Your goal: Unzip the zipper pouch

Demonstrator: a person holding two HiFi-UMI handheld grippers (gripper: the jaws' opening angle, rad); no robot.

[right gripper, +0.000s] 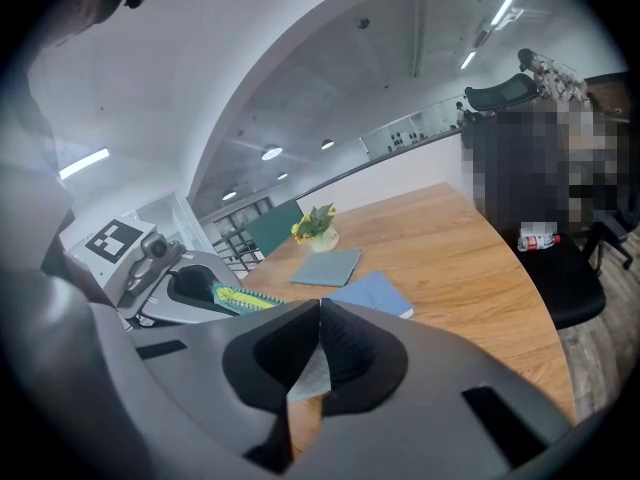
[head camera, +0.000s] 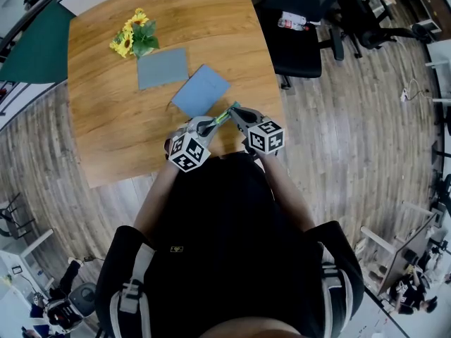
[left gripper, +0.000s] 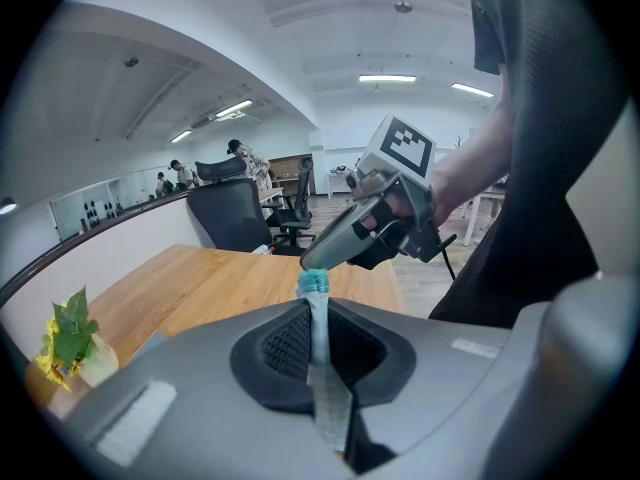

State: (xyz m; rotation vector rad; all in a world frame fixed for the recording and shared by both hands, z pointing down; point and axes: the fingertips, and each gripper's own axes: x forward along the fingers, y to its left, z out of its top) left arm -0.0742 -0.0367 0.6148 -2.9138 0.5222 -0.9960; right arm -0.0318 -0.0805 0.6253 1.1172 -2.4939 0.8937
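Head view: one zipper pouch [head camera: 223, 115] hangs above the counter's [head camera: 106, 139] near edge, its contents hidden. The left hand-held gripper [left gripper: 318, 340] is clamped on the pouch's pale fabric, and so is the right hand-held gripper [right gripper: 318, 343]. Farther back lie one grey pad [head camera: 162, 67], one blue cover [head camera: 201, 90], possibly a notebook, and one vase [head camera: 132, 35] holding sunflowers.

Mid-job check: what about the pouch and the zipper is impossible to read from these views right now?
1. Zipper pull: left gripper view, the right gripper covers the zipper pouch's teal end.
2. Zipper opening: head view, the pouch is a tiny edge-on sliver between the left gripper and the right.
3. Pouch body: right gripper view, its own fingers hide all but a pale patch.
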